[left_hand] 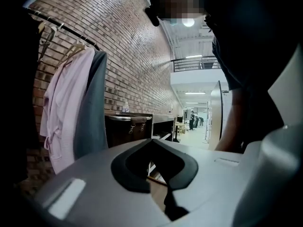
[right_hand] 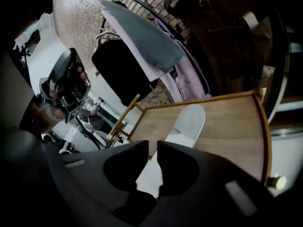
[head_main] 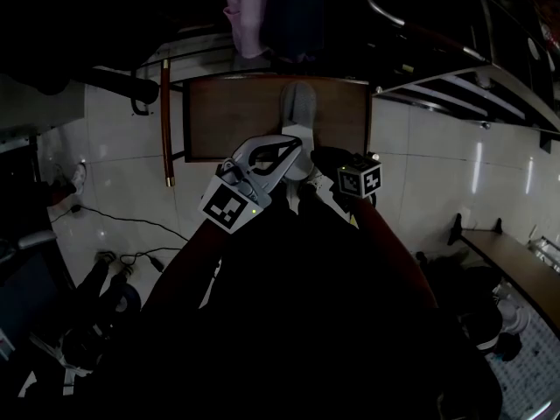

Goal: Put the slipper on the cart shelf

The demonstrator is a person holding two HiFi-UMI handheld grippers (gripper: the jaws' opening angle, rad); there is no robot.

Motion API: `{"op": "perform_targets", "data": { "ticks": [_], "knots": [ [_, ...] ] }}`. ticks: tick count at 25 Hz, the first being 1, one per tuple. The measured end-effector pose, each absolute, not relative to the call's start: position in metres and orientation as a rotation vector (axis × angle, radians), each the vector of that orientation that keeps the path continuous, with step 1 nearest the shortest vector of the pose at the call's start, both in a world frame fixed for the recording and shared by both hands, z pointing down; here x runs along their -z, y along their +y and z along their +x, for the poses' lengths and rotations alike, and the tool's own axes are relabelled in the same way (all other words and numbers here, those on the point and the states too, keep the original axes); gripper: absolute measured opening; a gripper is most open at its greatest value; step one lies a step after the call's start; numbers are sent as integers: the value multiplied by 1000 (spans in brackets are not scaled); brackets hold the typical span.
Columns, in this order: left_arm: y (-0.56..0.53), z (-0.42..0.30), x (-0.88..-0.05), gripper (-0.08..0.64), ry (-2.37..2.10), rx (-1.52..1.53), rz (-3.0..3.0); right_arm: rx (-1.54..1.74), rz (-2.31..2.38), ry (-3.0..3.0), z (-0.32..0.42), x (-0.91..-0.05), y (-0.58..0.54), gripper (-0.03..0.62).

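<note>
Left gripper [head_main: 289, 145] is left of centre in the head view. Its jaws are closed tip to tip with nothing in them. Its own view shows only hanging clothes [left_hand: 64, 108] at left and a brick wall [left_hand: 137, 46].

Middle: the white slipper [head_main: 302, 110] lies flat on the wooden cart shelf [head_main: 232, 121], toe toward the top of the frame, heel end toward the near edge.

Right gripper [right_hand: 152, 148] is at the heel. Its jaws are a narrow slit apart, the heel end shows in the gap, and the pads don't seem to clamp it.

This looks like the let-go step, task nearly done. To do it well:
- Widen the jaws until both pads clear the heel.
- Back off straight along the slipper's length, not sideways, so it doesn't drag off the edge.
- Keep the left gripper off the shelf.
</note>
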State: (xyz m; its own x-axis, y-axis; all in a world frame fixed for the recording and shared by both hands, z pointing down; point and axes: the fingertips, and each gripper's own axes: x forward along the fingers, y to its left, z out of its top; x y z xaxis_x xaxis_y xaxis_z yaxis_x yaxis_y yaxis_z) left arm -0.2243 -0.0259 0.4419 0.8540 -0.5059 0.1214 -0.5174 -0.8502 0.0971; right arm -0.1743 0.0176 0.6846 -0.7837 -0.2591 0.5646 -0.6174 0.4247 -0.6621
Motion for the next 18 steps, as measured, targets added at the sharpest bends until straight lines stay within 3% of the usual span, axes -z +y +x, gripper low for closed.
{"op": "perform_targets", "data": {
  "ticks": [9,18],
  "knots": [
    [-28,-221,-469,3,-872,-156,2824,-1498,900,-2045,-161,-765,22,229],
    [-24,-229,-491,3,-923,-181,2738,-1668,808,-1930,-164,-813,28,233]
  ]
}}
